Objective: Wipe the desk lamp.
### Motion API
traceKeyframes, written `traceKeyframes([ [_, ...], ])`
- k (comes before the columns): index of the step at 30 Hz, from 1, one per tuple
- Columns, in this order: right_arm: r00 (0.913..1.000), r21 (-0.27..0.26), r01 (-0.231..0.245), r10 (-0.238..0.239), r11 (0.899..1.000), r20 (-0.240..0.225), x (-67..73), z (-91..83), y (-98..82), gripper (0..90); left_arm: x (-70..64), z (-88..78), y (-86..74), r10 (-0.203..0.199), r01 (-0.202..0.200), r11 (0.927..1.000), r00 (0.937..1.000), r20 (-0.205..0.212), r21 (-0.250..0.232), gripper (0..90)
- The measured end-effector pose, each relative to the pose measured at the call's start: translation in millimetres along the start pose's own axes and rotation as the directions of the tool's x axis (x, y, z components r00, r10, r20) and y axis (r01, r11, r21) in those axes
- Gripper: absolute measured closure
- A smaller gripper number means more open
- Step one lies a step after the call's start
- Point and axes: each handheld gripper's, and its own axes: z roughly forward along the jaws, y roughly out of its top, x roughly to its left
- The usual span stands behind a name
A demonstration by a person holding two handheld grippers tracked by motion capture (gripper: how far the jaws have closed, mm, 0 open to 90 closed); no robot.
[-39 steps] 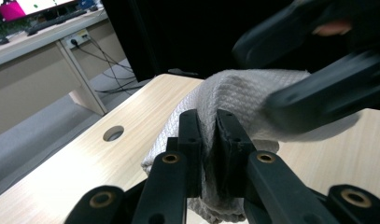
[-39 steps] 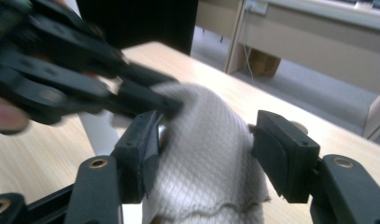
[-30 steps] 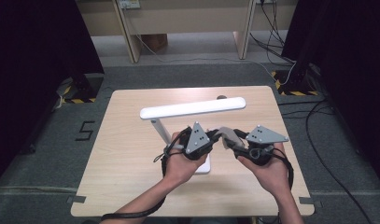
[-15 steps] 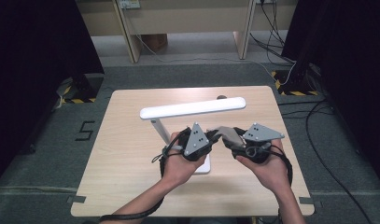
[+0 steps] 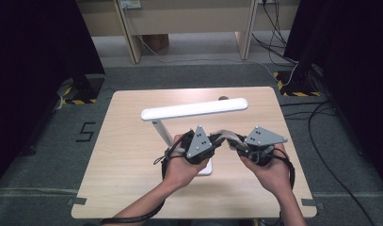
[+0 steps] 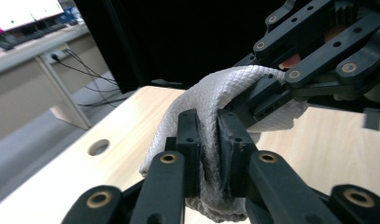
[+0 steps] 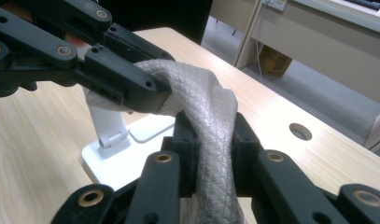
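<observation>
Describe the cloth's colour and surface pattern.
Light grey cloth, quilted diamond texture; clearest in the right gripper view.

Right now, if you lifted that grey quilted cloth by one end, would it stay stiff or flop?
Probably flop: the grey quilted cloth bunches and folds between the right gripper and left gripper. It looks light, and its texture likely resists slipping.

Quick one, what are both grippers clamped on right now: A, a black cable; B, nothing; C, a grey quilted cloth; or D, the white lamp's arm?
C: the left gripper and the right gripper each pinch the same grey quilted cloth above the table, by the lamp.
</observation>
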Motion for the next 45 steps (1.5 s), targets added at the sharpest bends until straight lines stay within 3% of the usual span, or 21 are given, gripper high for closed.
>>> traceKeyframes([
  [3, 0.9998, 0.007, 0.009, -0.009, 1.0, 0.019, -0.3, -1.6, -0.2, 78.1, -3.6, -3.7, -6.2, -0.019, 0.019, 0.9998, 0.9998, 0.0, -0.006, 66.1],
  [6, 0.9979, 0.012, 0.0, -0.001, 1.0, 0.065, -5.2, -6.3, -1.7, 78.1, -6.2, -9.9, -16.3, -0.013, 0.014, 0.9998, 0.9994, -0.033, 0.016, 55.0],
  [10, 0.9896, -0.025, -0.044, 0.047, 0.999, 0.136, -15.0, -19.6, -3.9, 78.1, -6.6, -14.5, -38.9, -0.031, 0.034, 0.9967, 0.9986, -0.044, 0.074, 52.5],
  [13, 0.9799, -0.068, -0.072, 0.083, 0.995, 0.181, -21.0, -31.3, -2.5, 78.1, -5.7, -9.3, -61.7, -0.037, 0.041, 0.9872, 0.9987, -0.035, 0.154, 56.8],
  [16, 0.9693, -0.115, -0.085, 0.109, 0.99, 0.221, -26.9, -41.1, 4.1, 78.0, -4.6, 0.0, -84.4, -0.029, 0.033, 0.9688, 0.9993, -0.023, 0.245, 59.8],
  [18, 0.9622, -0.146, -0.077, 0.112, 0.986, 0.248, -31.3, -47.1, 11.1, 77.9, -3.7, 6.1, -97.6, -0.046, 0.047, 0.9581, 0.9989, -0.011, 0.282, 61.7],
  [23, 0.9385, -0.205, -0.082, 0.144, 0.975, 0.314, -42.2, -62.4, 23.6, 77.9, -3.2, 13.4, -115.7, -0.094, 0.089, 0.9443, 0.9955, 0.001, 0.317, 62.8],
  [26, 0.9205, -0.246, -0.078, 0.165, 0.966, 0.354, -47.0, -73.7, 27.7, 77.9, -3.3, 16.7, -122.0, -0.089, 0.083, 0.9388, 0.996, 0.005, 0.334, 63.3],
  [28, 0.9139, -0.275, -0.074, 0.176, 0.959, 0.366, -48.7, -82.1, 30.5, 77.9, -3.1, 17.9, -124.7, -0.087, 0.081, 0.9371, 0.9962, 0.003, 0.34, 63.9],
  [30, 0.9161, -0.294, -0.076, 0.183, 0.953, 0.357, -47.7, -87.4, 33.2, 77.9, -3.0, 19.4, -127.1, -0.093, 0.086, 0.937, 0.9957, 0.003, 0.338, 64.4],
  [34, 0.9306, -0.274, -0.066, 0.158, 0.96, 0.33, -43.8, -81.0, 35.6, 77.8, -1.8, 21.7, -129.5, -0.102, 0.095, 0.935, 0.9948, 0.001, 0.342, 65.3],
  [39, 0.936, -0.259, -0.09, 0.17, 0.962, 0.308, -43.5, -66.2, 34.1, 77.8, 1.3, 21.6, -133.0, -0.106, 0.102, 0.929, 0.9943, -0.008, 0.356, 66.5],
  [43, 0.9414, -0.223, -0.098, 0.163, 0.97, 0.295, -43.7, -58.6, 29.6, 77.8, 3.7, 22.7, -138.0, -0.109, 0.103, 0.9209, 0.994, -0.003, 0.376, 67.1],
  [45, 0.9433, -0.204, -0.102, 0.16, 0.974, 0.291, -43.5, -55.9, 27.2, 77.8, 3.2, 23.6, -139.5, -0.121, 0.114, 0.9236, 0.9927, -0.006, 0.366, 68.6],
])
